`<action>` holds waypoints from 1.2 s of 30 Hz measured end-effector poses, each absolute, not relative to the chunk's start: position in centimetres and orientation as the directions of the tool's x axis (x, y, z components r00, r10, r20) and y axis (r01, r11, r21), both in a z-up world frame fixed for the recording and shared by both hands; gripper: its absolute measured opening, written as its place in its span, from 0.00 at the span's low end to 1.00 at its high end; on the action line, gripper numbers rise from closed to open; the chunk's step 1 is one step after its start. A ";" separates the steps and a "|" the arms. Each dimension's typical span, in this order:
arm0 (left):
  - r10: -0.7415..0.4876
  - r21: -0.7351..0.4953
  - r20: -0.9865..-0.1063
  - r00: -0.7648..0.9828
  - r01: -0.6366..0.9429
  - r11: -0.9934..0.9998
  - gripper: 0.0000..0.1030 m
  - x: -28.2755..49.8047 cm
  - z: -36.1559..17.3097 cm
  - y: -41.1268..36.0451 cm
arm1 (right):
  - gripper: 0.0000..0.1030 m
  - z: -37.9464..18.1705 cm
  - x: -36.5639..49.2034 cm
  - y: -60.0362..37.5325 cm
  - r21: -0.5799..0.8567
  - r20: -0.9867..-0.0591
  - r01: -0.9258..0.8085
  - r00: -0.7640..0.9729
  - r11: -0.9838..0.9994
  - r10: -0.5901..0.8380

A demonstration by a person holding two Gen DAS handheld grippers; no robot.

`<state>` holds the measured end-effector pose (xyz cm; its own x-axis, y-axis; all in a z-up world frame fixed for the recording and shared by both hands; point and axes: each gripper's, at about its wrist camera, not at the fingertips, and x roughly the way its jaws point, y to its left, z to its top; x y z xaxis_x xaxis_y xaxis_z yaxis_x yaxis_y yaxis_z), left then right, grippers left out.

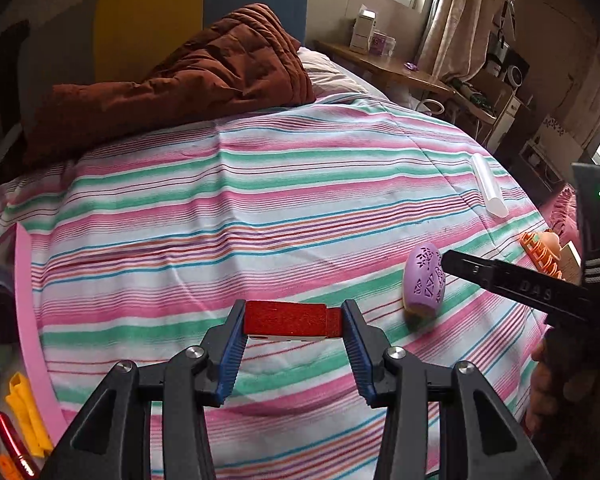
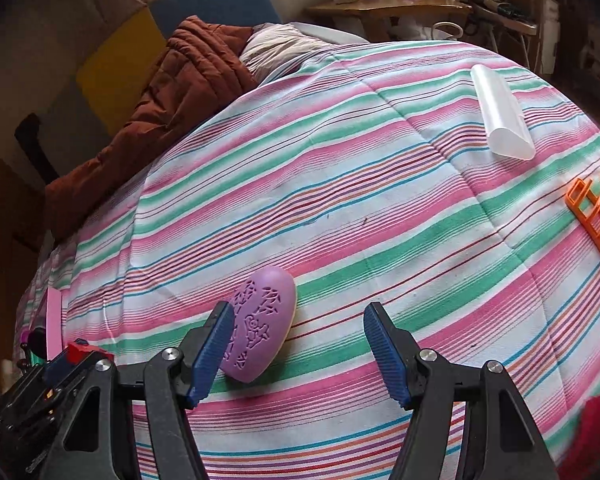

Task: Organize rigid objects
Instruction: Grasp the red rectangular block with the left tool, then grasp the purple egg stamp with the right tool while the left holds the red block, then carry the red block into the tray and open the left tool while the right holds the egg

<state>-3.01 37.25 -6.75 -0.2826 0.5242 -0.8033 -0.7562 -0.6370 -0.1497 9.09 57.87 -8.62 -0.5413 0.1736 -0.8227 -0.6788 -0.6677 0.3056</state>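
Across the striped bedspread [image 1: 300,184] the rigid things are lying scattered, with a brown quilt [image 1: 188,76] bunching up at the far end. At the left edge a pink tray [image 1: 24,300] is already collecting small items, and it looks like the place the pieces are being gathered into. Well apart, a clear plastic tube [image 2: 500,116] is lying toward the right, and an orange rack [image 2: 596,216] is sitting at the right edge. The purple egg-shaped case [image 2: 260,332] is resting just beside the right gripper [image 2: 298,344], whose jaws are standing wide with nothing between them; the case is touching or overlapping the left finger rather than sitting centred, so shifting leftward before closing would probably help. The left gripper [image 1: 294,322] is clamping the red block [image 1: 290,320] by its ends, squarely, clear of the cloth; carrying it level to the tray should keep it from slipping.
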 end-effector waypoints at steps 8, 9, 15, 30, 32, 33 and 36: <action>0.540 -0.093 -0.749 -0.384 -0.745 -0.660 0.45 -0.5 -3.5 32.8 | 0.66 -9.1 7.8 56.2 0.295 -0.815 -0.637 -0.557 -0.712 0.160; 0.539 -0.087 -0.745 -0.394 -0.743 -0.664 0.45 -0.4 -3.2 32.4 | 0.66 -9.2 7.7 56.1 0.297 -0.816 -0.637 -0.557 -0.711 0.157; 0.520 -0.060 -0.718 -0.462 -0.704 -0.708 0.45 0.1 -1.5 29.1 | 0.64 -10.3 6.5 55.5 0.253 -0.833 -0.648 -0.524 -0.719 0.179; 0.464 -0.062 -0.699 -0.544 -0.601 -0.797 0.45 0.1 -1.1 21.7 | 0.36 -10.7 7.0 50.9 0.080 -0.876 -0.440 -0.459 -0.894 0.147; 0.455 -0.058 -0.697 -0.554 -0.589 -0.806 0.45 0.2 -1.1 20.8 | 0.36 -10.8 7.2 50.7 0.076 -0.872 -0.431 -0.466 -0.899 0.149; 0.451 -0.054 -0.696 -0.559 -0.585 -0.809 0.45 0.2 -1.1 20.4 | 0.36 -10.8 7.3 50.6 0.068 -0.869 -0.426 -0.469 -0.902 0.156; 0.434 -0.049 -0.692 -0.576 -0.562 -0.826 0.45 0.2 -1.2 18.9 | 0.35 -10.9 7.5 50.0 0.037 -0.855 -0.401 -0.486 -0.916 0.178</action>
<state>0.25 18.86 -1.15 -0.5765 0.4338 -0.6924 -0.5621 -0.8256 -0.0493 7.51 50.05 -10.92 -0.4862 0.1785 -0.8554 -0.4005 -0.9156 0.0366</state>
